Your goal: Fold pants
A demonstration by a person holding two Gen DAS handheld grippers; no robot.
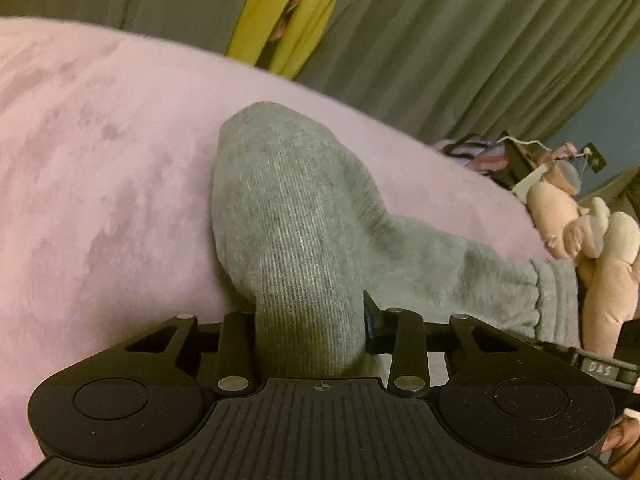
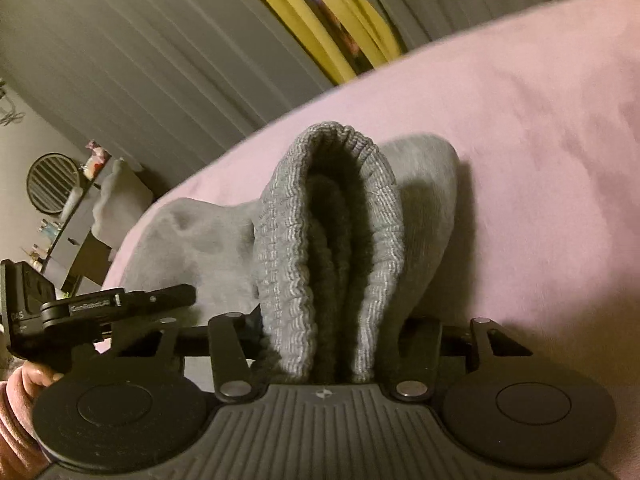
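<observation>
Pants: grey knit sweatpants point(image 1: 296, 216), lying on the pink blanket point(image 1: 100, 180), both gripped ends pulled up off it into humps.
Waistband: the ribbed elastic band point(image 2: 328, 216) is doubled over and stands right in front of the right wrist camera.
Right gripper: the right gripper point(image 2: 326, 344) is clamped on that thick fold of waistband, cloth filling the gap between the jaws.
Left gripper: the left gripper point(image 1: 310, 332) pinches a bunch of the plain grey cloth; a gathered cuff point(image 1: 536, 292) lies off to the side of it.
Step in hand: looks like the pick-up. Both ends are caught, the fold itself not yet laid.
Next move: calls for lifting both ends together, keeping the cloth taut between the hands, then carrying one end over to meet the other and setting it down flat.
Risk: the bulky waistband may slip if the grip eases.
Beyond: plush toys point(image 1: 592, 232) at the bed's edge, grey curtains point(image 2: 132, 60) behind.
</observation>
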